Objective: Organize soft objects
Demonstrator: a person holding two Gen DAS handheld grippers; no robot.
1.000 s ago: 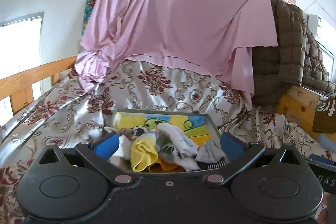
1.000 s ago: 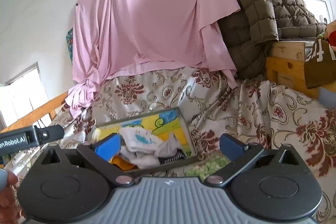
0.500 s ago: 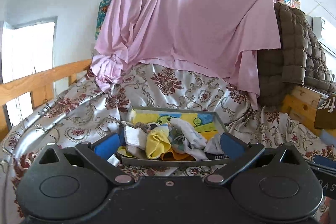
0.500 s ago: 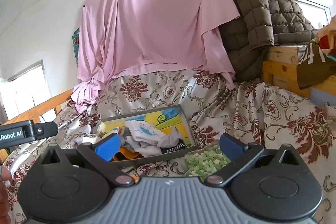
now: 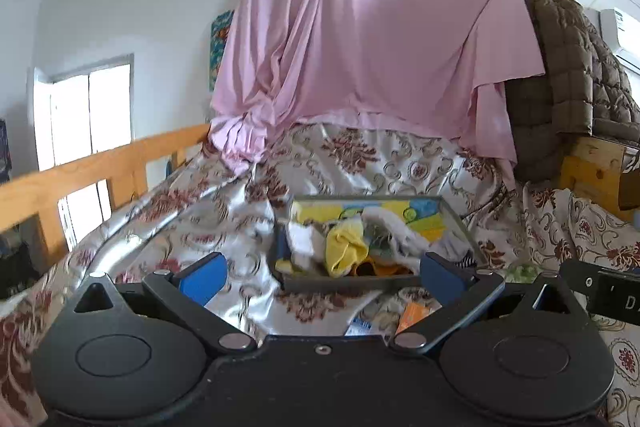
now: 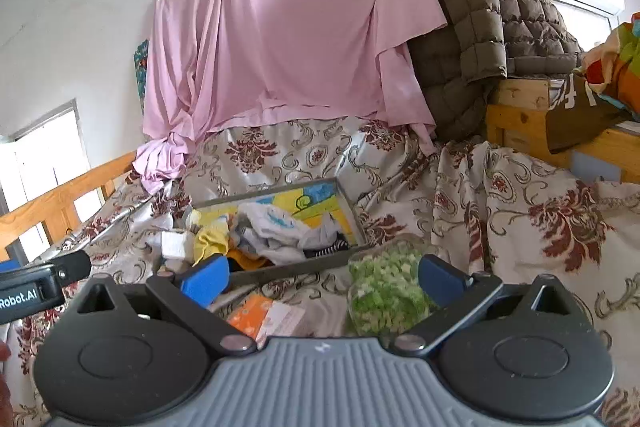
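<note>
Floral bedspread [image 5: 248, 211] is filling mid-frame as my left gripper [image 5: 320, 273] and right gripper [image 6: 322, 275] are hovering wide-jawed and empty, the soft objects [image 5: 352, 247] lying heaped in the tray [image 5: 348, 283], unsorted.

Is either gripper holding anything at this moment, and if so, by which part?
Nothing is held. The left gripper and right gripper are both open and empty, short of the tray of soft items.
</note>
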